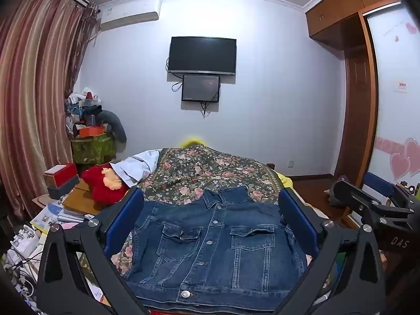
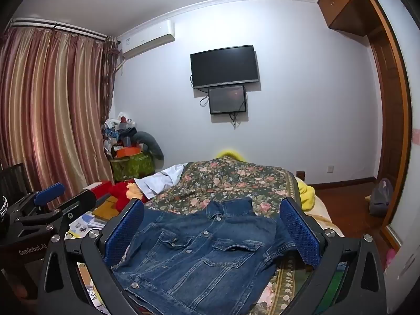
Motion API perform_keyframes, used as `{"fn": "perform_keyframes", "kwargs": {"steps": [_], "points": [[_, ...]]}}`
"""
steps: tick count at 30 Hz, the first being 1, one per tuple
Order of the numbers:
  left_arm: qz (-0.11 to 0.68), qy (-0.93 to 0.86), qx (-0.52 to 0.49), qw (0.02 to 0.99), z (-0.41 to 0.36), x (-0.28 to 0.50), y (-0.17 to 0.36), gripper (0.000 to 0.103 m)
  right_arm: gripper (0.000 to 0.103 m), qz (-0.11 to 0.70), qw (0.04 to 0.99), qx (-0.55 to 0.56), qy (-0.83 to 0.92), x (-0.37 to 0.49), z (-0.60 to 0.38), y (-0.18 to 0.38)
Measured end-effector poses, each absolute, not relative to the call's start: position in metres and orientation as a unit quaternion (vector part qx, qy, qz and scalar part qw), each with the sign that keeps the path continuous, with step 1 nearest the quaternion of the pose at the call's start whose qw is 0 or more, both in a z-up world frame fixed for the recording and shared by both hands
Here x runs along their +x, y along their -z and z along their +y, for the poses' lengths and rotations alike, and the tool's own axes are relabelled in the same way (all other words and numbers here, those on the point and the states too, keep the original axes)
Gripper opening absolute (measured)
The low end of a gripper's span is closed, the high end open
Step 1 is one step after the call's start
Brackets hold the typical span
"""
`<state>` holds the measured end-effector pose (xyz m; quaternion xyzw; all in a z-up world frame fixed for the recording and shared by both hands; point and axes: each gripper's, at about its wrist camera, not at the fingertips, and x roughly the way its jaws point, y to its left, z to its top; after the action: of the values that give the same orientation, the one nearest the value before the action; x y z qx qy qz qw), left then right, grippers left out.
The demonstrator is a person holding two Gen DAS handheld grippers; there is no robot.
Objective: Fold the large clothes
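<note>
The left gripper (image 1: 211, 215) is wide open, w/ nothing held. Its two blue pads (image 1: 123, 218) stand far apart, one on each side of the view. The right gripper (image 2: 211, 225) is wide open too & holds nothing. Its blue pads (image 2: 300, 233) are also far apart. Both grippers hang over the near end of the bed and tip down a bit. In the left wrist view the right gripper shows at the right edge; in the right wrist view the left gripper shows at the left edge. So they are side by side.

The denim jacket (image 1: 212, 244) lies flat on the bed, front up, buttoned shut. Its collar (image 1: 225, 195) points to the far wall & its hem is near the grippers. Two chest pockets face up. It sits btw the pads in both views, but no pad touches it.

Under the jacket is a flowery bedspread (image 1: 210, 168). A white cloth (image 1: 139, 165) lies at its left side, next to a red plush toy (image 1: 105, 183). Something yellow (image 2: 307, 191) peeks out at the right side of the bed.

On the far wall hangs a black TV (image 1: 202, 55), w/ a smaller screen (image 1: 200, 88) just under it. An air conditioner (image 1: 131, 13) is up high on the left. Striped curtains (image 1: 34, 92) hang at left. A brown wardrobe (image 1: 349, 92) is at right.
</note>
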<state>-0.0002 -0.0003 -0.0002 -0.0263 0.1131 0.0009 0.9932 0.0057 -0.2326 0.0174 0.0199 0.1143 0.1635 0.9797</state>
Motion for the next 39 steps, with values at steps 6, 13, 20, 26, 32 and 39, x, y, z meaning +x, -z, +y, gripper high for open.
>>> {"fn": "perform_keyframes", "kwargs": {"steps": [6, 13, 20, 26, 32, 39], "points": [[0.116, 0.004, -0.026, 0.993, -0.004, -0.002, 0.001, 0.103, 0.103, 0.117, 0.979, 0.021, -0.164, 0.007, -0.232, -0.017], [0.119, -0.004, -0.029, 0.993, 0.005, -0.004, -0.002, 0.103, 0.103, 0.122, 0.979, 0.02, -0.164, 0.006, -0.228, -0.012], [0.122, -0.009, -0.028, 0.992, 0.002, 0.003, 0.002, 0.103, 0.103, 0.124, 0.978, 0.021, -0.165, 0.01, -0.229, -0.009], [0.126, -0.011, -0.032, 0.991, 0.003, 0.005, 0.002, 0.103, 0.103, 0.126, 0.978, 0.022, -0.165, 0.009, -0.23, -0.008], [0.13, -0.012, -0.035, 0.991, 0.006, 0.009, 0.003, 0.103, 0.103, 0.129, 0.978, 0.021, -0.165, 0.01, -0.228, -0.01], [0.131, -0.013, -0.037, 0.991, 0.009, 0.01, 0.004, 0.103, 0.103, 0.129, 0.978, 0.02, -0.164, 0.01, -0.228, -0.01]]}}
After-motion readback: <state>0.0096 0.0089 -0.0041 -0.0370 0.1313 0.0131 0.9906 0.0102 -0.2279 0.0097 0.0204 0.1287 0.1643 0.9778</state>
